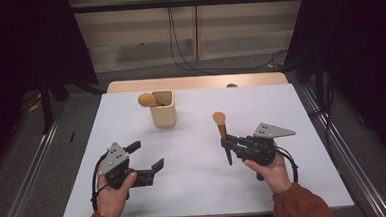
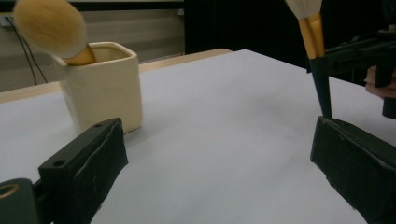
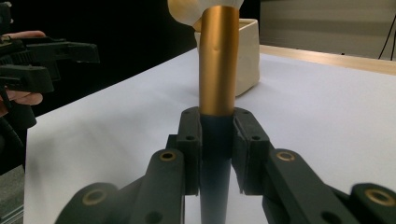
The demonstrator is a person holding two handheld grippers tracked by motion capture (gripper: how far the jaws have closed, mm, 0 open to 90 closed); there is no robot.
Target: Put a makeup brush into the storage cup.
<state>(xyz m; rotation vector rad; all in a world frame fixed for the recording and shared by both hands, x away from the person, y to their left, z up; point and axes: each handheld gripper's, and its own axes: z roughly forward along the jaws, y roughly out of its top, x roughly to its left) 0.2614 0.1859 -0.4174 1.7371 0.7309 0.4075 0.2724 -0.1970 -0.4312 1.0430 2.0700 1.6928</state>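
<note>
My right gripper [image 1: 229,143] is shut on a makeup brush [image 1: 223,135] with a gold ferrule [image 3: 217,65], a dark tapered handle and a pale bristle head [image 1: 219,118]. It holds the brush upright over the white table [image 1: 205,188], right of centre. A cream square cup [image 1: 163,109] stands at the back centre with a second fluffy brush [image 1: 147,99] leaning out of its left side. My left gripper [image 1: 146,156] hovers low at the front left, jaws wide open with nothing between them. In the left gripper view the cup [image 2: 105,88] lies ahead on the left and the held brush [image 2: 315,51] on the right.
The white table top ends in a wooden strip [image 1: 197,82] at the back. Metal rails [image 1: 29,182] run along both sides of the table on the floor. Cables [image 1: 188,58] trail across the floor behind.
</note>
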